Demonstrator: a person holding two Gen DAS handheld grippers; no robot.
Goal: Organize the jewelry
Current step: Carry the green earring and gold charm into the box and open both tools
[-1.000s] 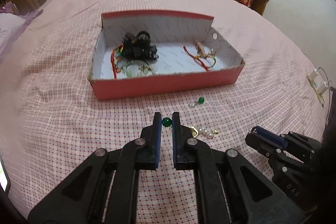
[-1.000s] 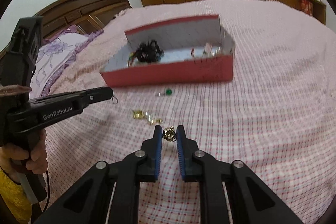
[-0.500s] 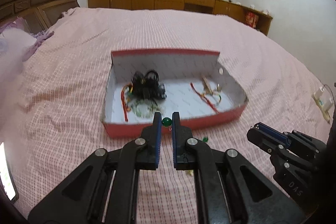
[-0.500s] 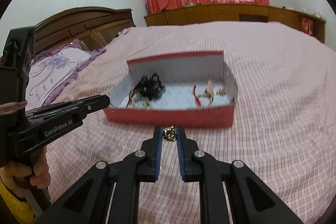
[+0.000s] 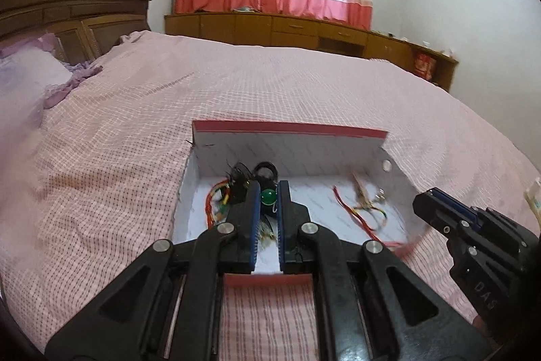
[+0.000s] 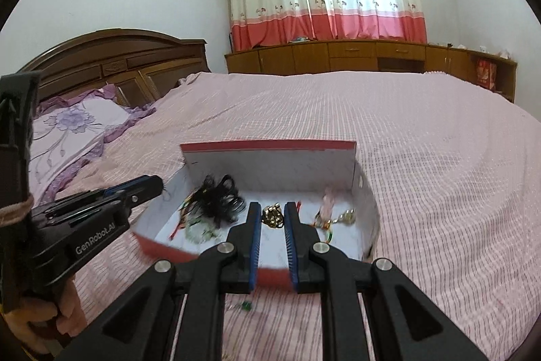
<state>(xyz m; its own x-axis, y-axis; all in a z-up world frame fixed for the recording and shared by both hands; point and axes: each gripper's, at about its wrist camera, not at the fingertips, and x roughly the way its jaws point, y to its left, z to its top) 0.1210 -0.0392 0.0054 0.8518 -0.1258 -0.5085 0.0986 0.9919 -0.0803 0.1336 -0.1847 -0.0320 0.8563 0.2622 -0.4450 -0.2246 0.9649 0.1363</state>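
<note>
A red cardboard box [image 5: 290,127] with a white inside lies on the pink checked bed. My left gripper [image 5: 269,196] is shut on a green bead earring [image 5: 268,197] and hangs over the box's left half, above a black tangle of hair ties [image 5: 241,180] and coloured cords. My right gripper [image 6: 273,215] is shut on a small gold piece of jewelry [image 6: 273,216], held over the middle of the box [image 6: 270,146]. Red string bracelets [image 5: 360,213] lie in the right half. Another green earring [image 6: 244,306] rests on the bedspread in front of the box.
A purple flowered pillow [image 6: 72,127] and the wooden headboard [image 6: 108,63] lie to the left. A low wooden cabinet [image 6: 355,56] runs under the curtained window. A hand [image 6: 32,317] holds the left gripper's handle. Open bedspread stretches to the right of the box.
Both grippers rose from the bedspread and moved forward over the box, each carrying its piece. The loose jewelry in front of the box has dropped below them.
</note>
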